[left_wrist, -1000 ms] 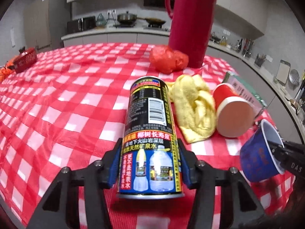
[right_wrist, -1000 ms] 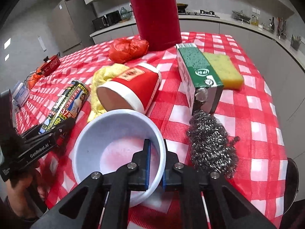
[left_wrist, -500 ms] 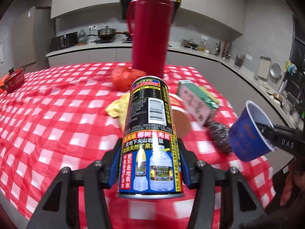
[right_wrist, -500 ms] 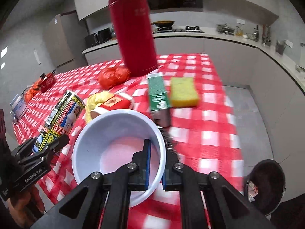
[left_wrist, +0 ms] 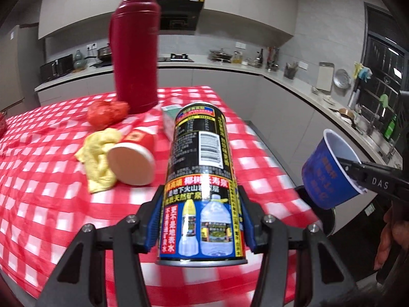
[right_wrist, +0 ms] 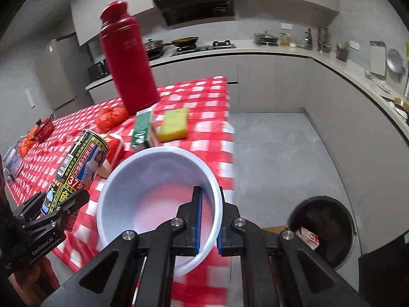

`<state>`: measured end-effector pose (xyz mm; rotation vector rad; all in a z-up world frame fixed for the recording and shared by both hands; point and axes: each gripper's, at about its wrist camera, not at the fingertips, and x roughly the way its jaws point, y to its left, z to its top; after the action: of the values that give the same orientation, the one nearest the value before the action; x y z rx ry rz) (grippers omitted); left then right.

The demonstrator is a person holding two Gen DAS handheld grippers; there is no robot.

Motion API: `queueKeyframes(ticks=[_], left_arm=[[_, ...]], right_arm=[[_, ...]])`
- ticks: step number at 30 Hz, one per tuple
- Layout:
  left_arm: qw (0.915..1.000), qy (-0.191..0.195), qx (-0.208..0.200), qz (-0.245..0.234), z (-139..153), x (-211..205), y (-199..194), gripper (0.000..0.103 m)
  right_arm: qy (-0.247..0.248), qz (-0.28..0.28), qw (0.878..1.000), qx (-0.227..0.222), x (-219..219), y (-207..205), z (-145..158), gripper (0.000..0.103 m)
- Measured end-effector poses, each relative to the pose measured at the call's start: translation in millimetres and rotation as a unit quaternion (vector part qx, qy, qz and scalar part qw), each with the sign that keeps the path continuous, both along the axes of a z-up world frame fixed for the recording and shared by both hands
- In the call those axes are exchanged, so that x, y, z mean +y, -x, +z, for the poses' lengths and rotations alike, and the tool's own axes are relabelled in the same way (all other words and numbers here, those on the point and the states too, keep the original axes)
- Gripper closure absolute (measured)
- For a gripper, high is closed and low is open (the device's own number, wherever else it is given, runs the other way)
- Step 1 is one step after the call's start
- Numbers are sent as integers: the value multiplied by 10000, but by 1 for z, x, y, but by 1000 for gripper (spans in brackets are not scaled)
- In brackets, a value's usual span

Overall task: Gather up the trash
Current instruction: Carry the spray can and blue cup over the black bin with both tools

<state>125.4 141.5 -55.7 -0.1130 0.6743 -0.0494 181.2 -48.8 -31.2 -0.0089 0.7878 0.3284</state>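
Both grippers have swung away from the table's middle toward its edge. Clamped in the left gripper (left_wrist: 200,226) is the upright drink can (left_wrist: 202,179); the right gripper (right_wrist: 207,223) pinches the blue paper cup's (left_wrist: 329,174) rim wall. Only the right wrist view shows the dark trash bin (right_wrist: 323,230) on the floor, holding what may be a small carton (right_wrist: 309,238).

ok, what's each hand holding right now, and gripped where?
Left tongs clamp the can across its lower body, near the base. Right tongs pinch the blue cup by its rim wall, one finger inside.
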Motion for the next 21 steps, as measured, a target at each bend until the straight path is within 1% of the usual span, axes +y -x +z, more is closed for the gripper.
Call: queueKeyframes(ticks=[10,21], left_arm=[[9994,-22,-38,-349,5,-71,-4,49],[9967,-7,35,-810,1,-154,-17,49]], right_arm=[[-21,-385,9993,-31,-84,13,8,94],[9,-840,9965,52,-179,22,5,94]])
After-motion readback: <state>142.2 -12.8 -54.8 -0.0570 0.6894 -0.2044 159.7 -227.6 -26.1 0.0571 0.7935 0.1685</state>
